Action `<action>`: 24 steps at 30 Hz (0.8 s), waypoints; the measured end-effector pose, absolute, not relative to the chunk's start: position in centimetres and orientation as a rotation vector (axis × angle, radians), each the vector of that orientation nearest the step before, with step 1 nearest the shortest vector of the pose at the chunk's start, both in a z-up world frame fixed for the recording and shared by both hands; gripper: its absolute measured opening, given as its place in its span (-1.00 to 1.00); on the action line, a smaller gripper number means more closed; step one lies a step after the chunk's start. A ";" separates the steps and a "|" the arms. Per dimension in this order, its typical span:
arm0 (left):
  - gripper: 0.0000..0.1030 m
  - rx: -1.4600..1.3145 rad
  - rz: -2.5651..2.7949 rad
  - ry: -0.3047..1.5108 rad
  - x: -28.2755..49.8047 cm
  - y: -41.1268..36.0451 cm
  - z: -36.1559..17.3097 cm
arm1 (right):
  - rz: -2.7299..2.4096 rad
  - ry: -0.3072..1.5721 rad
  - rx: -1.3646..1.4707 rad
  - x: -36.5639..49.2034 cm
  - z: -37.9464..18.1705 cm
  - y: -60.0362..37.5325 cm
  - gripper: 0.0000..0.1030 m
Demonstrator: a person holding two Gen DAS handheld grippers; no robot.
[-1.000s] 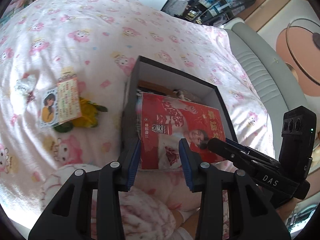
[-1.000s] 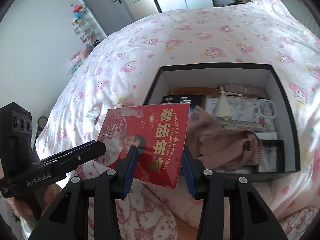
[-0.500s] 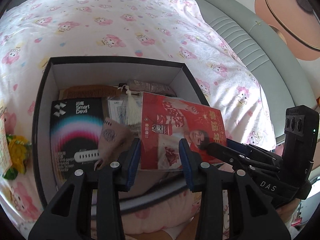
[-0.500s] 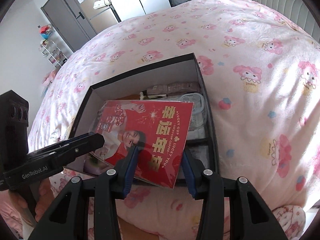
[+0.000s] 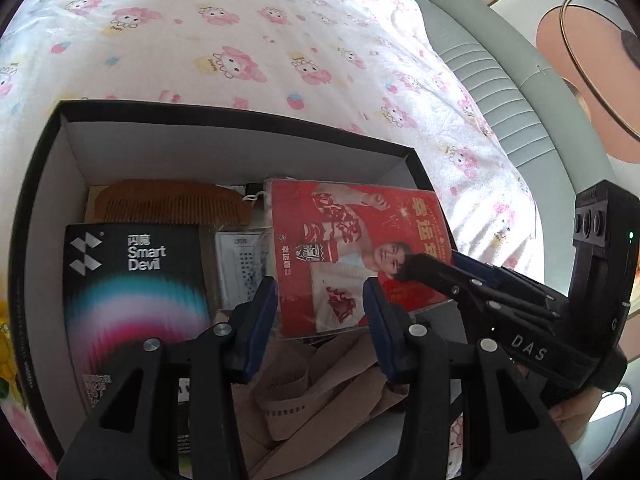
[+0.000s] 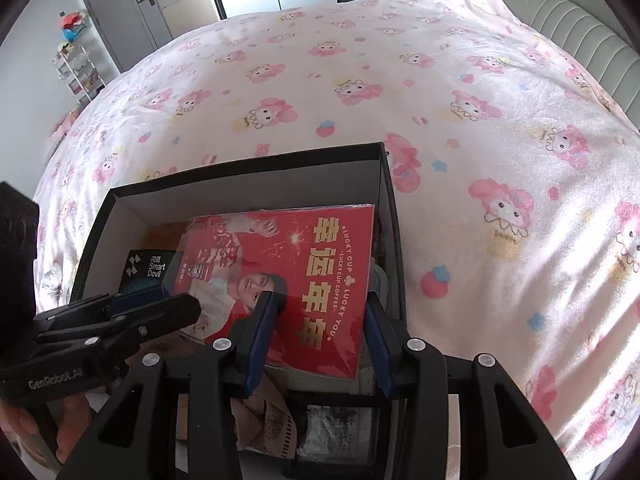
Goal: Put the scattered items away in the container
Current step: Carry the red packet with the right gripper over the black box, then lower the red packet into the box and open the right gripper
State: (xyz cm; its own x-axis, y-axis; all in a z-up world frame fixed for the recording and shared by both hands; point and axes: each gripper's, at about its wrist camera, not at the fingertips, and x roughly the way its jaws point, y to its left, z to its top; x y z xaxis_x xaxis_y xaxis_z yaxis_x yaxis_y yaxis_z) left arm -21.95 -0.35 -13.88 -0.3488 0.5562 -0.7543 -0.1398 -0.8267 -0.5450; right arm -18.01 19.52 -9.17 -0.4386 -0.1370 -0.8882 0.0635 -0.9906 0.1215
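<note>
A red printed card is held flat over the open black box; it also shows in the right wrist view. My left gripper and my right gripper are both shut on its near edge, side by side. The right gripper's fingers show in the left wrist view, the left gripper's fingers in the right wrist view. The box holds a wooden comb, a black "Smart Devil" pack and a beige cloth.
The box sits on a bed with a pink cartoon-print cover. A grey padded headboard runs along the right. A yellow item lies outside the box's left wall. A door and shelves stand far back.
Both grippers have carried the red card forward from outside the box's near corner to over the box's inside. The card now lies lower, over the box's right half.
</note>
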 end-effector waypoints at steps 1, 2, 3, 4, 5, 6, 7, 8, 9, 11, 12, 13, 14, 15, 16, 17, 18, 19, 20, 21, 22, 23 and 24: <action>-0.14 -1.468 2.225 -0.530 -21.8 -0.6 -13.9 | -2.561 -0.108 1.592 -18.3 -9.1 19.3 -0.22; -0.14 -1.476 2.239 -0.523 -21.6 -0.9 -13.9 | -2.559 -0.103 1.589 -18.4 -8.9 19.1 -0.22; -0.14 -1.483 2.249 -0.524 -21.5 -1.2 -14.0 | -2.562 -0.091 1.588 -18.4 -8.7 18.8 -0.22; -0.14 -1.490 2.258 -0.531 -21.4 -1.6 -14.1 | -2.566 -0.081 1.583 -18.3 -8.5 18.6 -0.22; -0.14 -1.496 2.268 -0.534 -21.4 -1.9 -14.1 | -2.568 -0.075 1.578 -18.0 -8.3 18.4 -0.22; -0.14 -1.499 2.279 -0.528 -21.5 -2.1 -14.1 | -2.569 -0.070 1.580 -17.9 -8.2 18.3 -0.22; -0.14 -1.504 2.289 -0.520 -21.5 -2.2 -14.1 | -2.573 -0.064 1.585 -17.8 -8.0 18.3 -0.22; -0.14 -1.510 2.292 -0.517 -21.5 -2.3 -14.0 | -2.576 -0.061 1.589 -17.6 -7.9 18.4 -0.22; -0.15 -1.516 2.287 -0.516 -21.4 -2.4 -14.0 | -2.576 -0.062 1.595 -17.4 -7.9 18.6 -0.22; -0.14 -1.537 2.275 -0.493 -21.2 -2.3 -13.9 | -2.553 -0.074 1.612 -16.9 -7.8 19.0 -0.22; -0.14 -1.554 2.278 -0.470 -21.1 -2.0 -13.9 | -2.526 -0.076 1.625 -16.6 -7.9 19.0 -0.22; -0.14 -1.576 2.284 -0.445 -21.2 -1.8 -14.1 | -2.498 -0.072 1.645 -16.4 -8.1 18.9 -0.22; -0.15 -1.596 2.288 -0.430 -21.1 -1.7 -14.4 | -2.474 -0.065 1.666 -16.3 -8.4 18.7 -0.22; -0.15 -1.614 2.292 -0.430 -21.1 -1.7 -14.6 | -2.457 -0.055 1.683 -16.2 -8.8 18.5 -0.22; -0.16 -1.628 2.295 -0.444 -21.2 -1.9 -14.9 | -2.446 -0.041 1.694 -16.2 -9.1 18.3 -0.22; -0.17 -1.637 2.300 -0.463 -21.4 -2.1 -15.1 | -2.438 -0.031 1.701 -16.2 -9.4 18.1 -0.22; -0.17 -1.644 2.301 -0.477 -21.5 -2.2 -15.3 | -2.434 -0.031 1.708 -16.1 -9.7 18.0 -0.22; -0.17 -1.650 2.295 -0.490 -21.7 -2.1 -15.4 | -2.427 -0.036 1.717 -16.2 -10.0 17.9 -0.22; -0.17 -1.657 2.280 -0.504 -22.0 -2.0 -15.4 | -2.418 -0.043 1.727 -16.3 -10.3 17.9 -0.22; -0.17 -1.665 2.260 -0.519 -22.3 -1.8 -15.5 | -2.407 -0.049 1.738 -16.5 -10.7 17.8 -0.22; -0.17 -1.675 2.234 -0.534 -22.6 -1.6 -15.6 | -2.398 -0.051 1.748 -16.7 -11.0 17.8 -0.22; -0.17 -1.685 2.210 -0.542 -23.0 -1.2 -15.7 | -2.395 -0.046 1.755 -16.8 -11.1 17.8 -0.22; -0.17 -1.692 2.194 -0.542 -23.4 -0.8 -15.7 | -2.403 -0.027 1.750 -16.8 -11.2 17.8 -0.22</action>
